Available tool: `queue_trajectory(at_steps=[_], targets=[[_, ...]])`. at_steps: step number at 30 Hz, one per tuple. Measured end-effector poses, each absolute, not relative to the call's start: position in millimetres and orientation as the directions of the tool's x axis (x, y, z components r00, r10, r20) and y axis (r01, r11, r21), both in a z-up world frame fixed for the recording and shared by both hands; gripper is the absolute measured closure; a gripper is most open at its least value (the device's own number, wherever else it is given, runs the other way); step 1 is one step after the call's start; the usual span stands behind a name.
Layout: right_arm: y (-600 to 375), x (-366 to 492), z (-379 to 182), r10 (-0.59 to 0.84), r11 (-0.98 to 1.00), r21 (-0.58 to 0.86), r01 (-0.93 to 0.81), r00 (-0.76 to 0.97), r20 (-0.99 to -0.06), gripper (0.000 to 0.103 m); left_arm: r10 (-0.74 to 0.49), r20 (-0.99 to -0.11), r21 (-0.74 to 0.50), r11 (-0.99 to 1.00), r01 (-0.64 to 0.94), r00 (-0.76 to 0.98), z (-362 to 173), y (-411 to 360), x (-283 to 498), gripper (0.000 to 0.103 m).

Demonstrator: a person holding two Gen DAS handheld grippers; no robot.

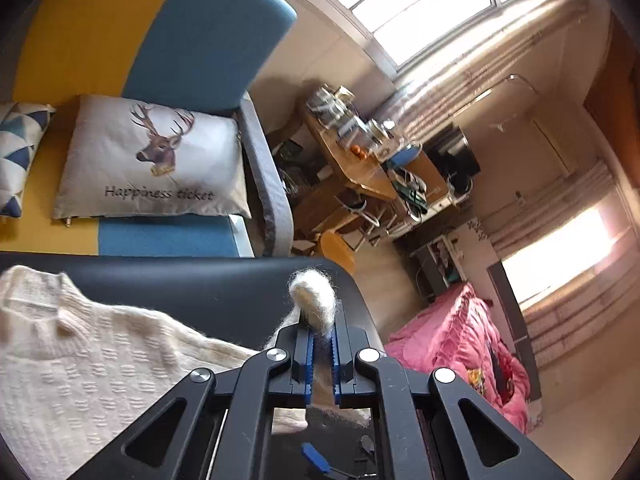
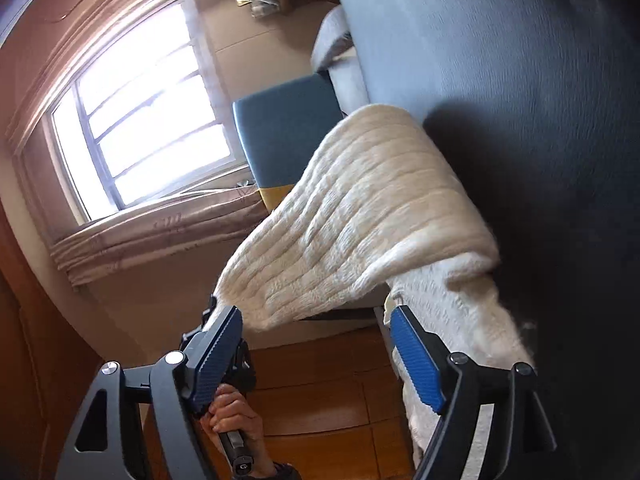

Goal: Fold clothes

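— Two grippers, what have they got?
— My left gripper (image 1: 322, 342) pinches a fuzzy tuft of the cream knit sweater (image 1: 80, 344) between ribbed blue pads (image 1: 306, 356). My right gripper (image 2: 316, 352) gapes wide, holding nothing.
— And the sweater?
— Draped, waffle-textured, across the smooth dark table (image 1: 224, 284); beyond it, a deer-print pillow (image 1: 156, 160).

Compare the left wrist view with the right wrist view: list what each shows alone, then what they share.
Left wrist only: the left tool shut on a fuzzy corner of the cream sweater, a deer pillow, a pink quilt and a cluttered wooden table.

Right wrist only: the right tool open, holding nothing, and a hand gripping the other tool's handle.

Both: the sweater on the dark table, the blue sofa and a bright window.
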State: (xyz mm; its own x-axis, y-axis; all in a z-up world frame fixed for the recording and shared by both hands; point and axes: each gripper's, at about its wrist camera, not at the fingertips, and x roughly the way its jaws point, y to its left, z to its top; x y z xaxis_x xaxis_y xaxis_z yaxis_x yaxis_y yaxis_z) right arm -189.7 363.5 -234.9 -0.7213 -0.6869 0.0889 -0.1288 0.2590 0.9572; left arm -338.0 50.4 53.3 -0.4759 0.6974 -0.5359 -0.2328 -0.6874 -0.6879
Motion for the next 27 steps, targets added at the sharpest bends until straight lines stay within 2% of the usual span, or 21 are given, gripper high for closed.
queue_trajectory(at_steps=[4, 8, 15, 20, 25, 27], targets=[[323, -215, -243, -0.7, 0.232, 0.951, -0.205, -0.714, 0.017, 0.02, 0.669, -0.508, -0.703, -0.686, -0.189, -0.543, 59, -22, -330, 0.097], [303, -235, -246, -0.681, 0.124, 0.954, -0.272, -0.723, -0.118, 0.02, 0.635, -0.505, -0.714, -0.688, -0.131, -0.585, 49, -85, -317, 0.097], [302, -243, -231, -0.629, -0.063, 0.962, -0.264, -0.738, -0.244, 0.02, 0.564, -0.573, -0.709, -0.705, 0.015, -0.594, -5, -170, -303, 0.097], [298, -243, -225, -0.616, -0.21, 0.943, -0.257, -0.714, -0.332, 0.028, 0.519, -0.658, -0.674, -0.729, 0.119, -0.546, -63, -203, -290, 0.097], [277, -245, -219, -0.591, -0.487, 0.847, -0.213, -0.634, -0.499, 0.046, 0.508, -0.723, -0.64, -0.747, 0.178, -0.469, -121, -220, -278, 0.096], [271, -246, -217, -0.572, -0.558, 0.807, -0.191, -0.616, -0.541, 0.047, 0.502, -0.747, -0.625, -0.755, 0.2, -0.436, -144, -226, -273, 0.096]])
